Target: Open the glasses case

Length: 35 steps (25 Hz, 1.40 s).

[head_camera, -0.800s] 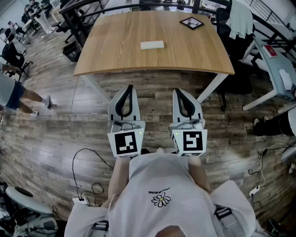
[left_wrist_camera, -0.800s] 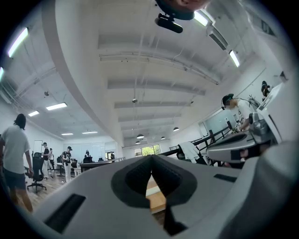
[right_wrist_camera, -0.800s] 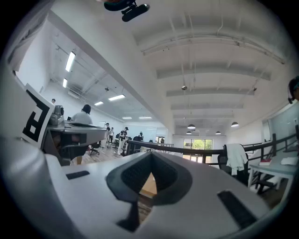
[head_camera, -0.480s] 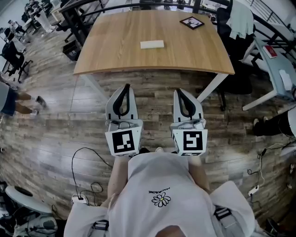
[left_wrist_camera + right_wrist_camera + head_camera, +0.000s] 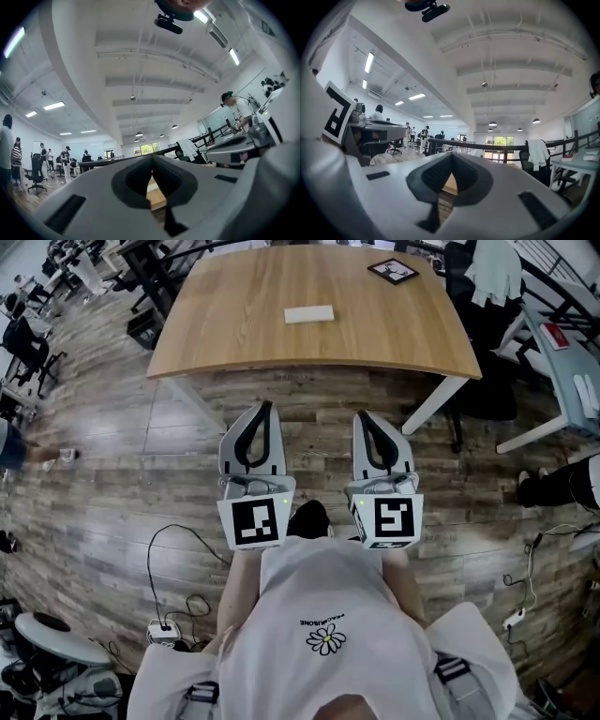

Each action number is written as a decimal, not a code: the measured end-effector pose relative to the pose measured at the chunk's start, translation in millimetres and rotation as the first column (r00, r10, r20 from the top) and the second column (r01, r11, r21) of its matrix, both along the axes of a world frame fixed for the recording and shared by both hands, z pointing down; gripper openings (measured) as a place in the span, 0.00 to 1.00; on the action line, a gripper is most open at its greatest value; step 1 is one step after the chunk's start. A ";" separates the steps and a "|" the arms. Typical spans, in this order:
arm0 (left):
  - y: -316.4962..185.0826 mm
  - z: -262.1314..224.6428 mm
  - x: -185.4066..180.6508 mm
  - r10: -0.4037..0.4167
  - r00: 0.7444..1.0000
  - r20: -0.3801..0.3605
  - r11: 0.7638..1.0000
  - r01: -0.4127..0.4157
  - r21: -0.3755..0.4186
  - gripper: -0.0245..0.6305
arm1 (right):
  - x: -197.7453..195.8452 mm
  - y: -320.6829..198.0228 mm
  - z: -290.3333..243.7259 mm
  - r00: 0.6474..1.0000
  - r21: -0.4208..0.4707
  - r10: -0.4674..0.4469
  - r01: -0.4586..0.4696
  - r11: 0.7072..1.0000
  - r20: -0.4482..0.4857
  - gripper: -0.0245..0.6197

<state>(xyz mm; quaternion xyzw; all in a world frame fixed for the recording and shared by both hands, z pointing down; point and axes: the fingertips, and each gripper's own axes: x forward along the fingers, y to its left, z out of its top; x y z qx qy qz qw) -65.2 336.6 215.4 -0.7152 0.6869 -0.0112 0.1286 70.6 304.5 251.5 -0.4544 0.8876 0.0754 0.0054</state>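
Observation:
A white glasses case [image 5: 308, 314] lies flat on the wooden table [image 5: 234, 334], near its middle, in the head view. Both grippers are held side by side over the floor, short of the table's near edge and well apart from the case. My left gripper [image 5: 265, 405] is shut with nothing between its jaws. My right gripper [image 5: 364, 415] is shut and empty too. In the left gripper view the jaw tips [image 5: 152, 161] meet, with a strip of the table [image 5: 157, 199] seen behind. The right gripper view shows its tips [image 5: 451, 161] closed the same way.
A small black framed picture [image 5: 393, 270] lies at the table's far right corner. White table legs [image 5: 433, 402] slant down at the near corners. Chairs and a grey desk [image 5: 572, 371] stand to the right. Cables and a power strip [image 5: 161, 627] lie on the wooden floor at left.
The view has shifted a little closer to the table; both grippers stay shut and side by side. A person walking at the far left has moved almost out of view.

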 end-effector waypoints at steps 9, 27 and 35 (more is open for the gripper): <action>-32.7 -0.6 -5.1 -0.003 1.000 0.010 0.999 0.002 0.043 0.06 | 4.2 -21.3 7.5 1.000 -0.015 -0.008 0.008 1.000 0.003 0.05; -221.9 -2.6 -49.3 0.063 0.997 -0.037 0.991 -0.058 0.117 0.06 | -62.8 -208.7 21.8 0.998 -0.028 -0.045 0.044 0.999 -0.039 0.05; -354.6 -2.5 -108.8 0.067 0.996 -0.054 0.995 -0.063 0.080 0.06 | -123.2 -328.9 7.3 0.998 -0.037 -0.048 0.046 0.998 -0.043 0.05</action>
